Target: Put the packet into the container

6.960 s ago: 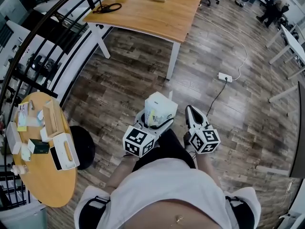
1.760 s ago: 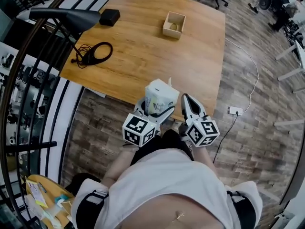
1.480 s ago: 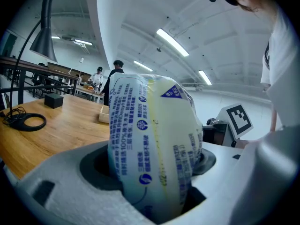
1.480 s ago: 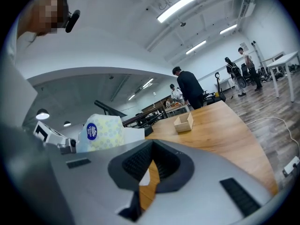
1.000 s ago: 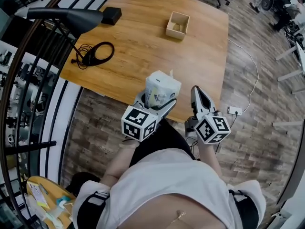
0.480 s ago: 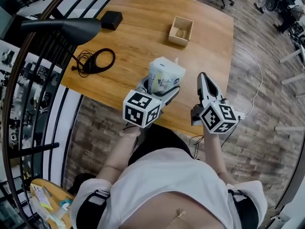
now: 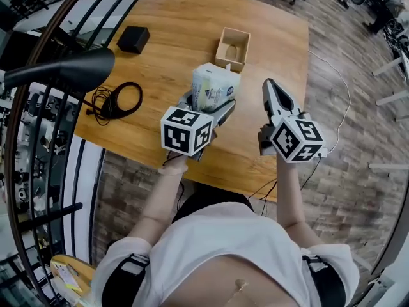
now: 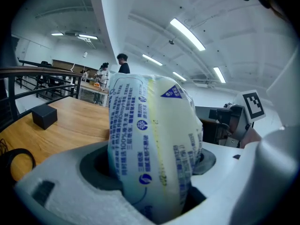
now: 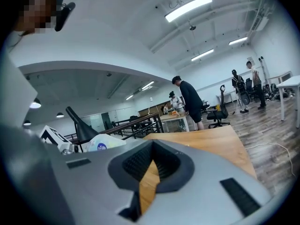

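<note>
Packet: a white packet with blue print (image 7: 214, 87) stands upright in the left gripper. It is held in the air above the near half of the table, short of the container and not in it.
Left gripper: the left gripper (image 7: 206, 107) has its fingers (image 8: 61, 191) clamped on the packet's lower part from both sides. Its marker cube faces back toward the person.
Container: a small open wooden box (image 7: 233, 45) sits on the table beyond the packet, toward the far edge. Something pale lies inside, too small to make out.
Right gripper: the right gripper (image 7: 270, 87) hangs just right of the packet and apart from it. Its fingers are together with nothing between them, tips pointing toward the table's far side.
Table: a wooden table (image 7: 172, 18) carries the container and little else.
Also on the table: a black box (image 7: 134, 39) lies near the far left corner, and a coil of black cable (image 7: 120, 100) lies by the left edge.
Lamp: a black lamp shade (image 7: 64, 69) reaches in over the left side.
Surroundings: a white cable (image 7: 344, 88) trails across the wood-pattern floor (image 7: 345, 190). In the right gripper view, people (image 9: 190, 102) stand by a far table under strip lights.
</note>
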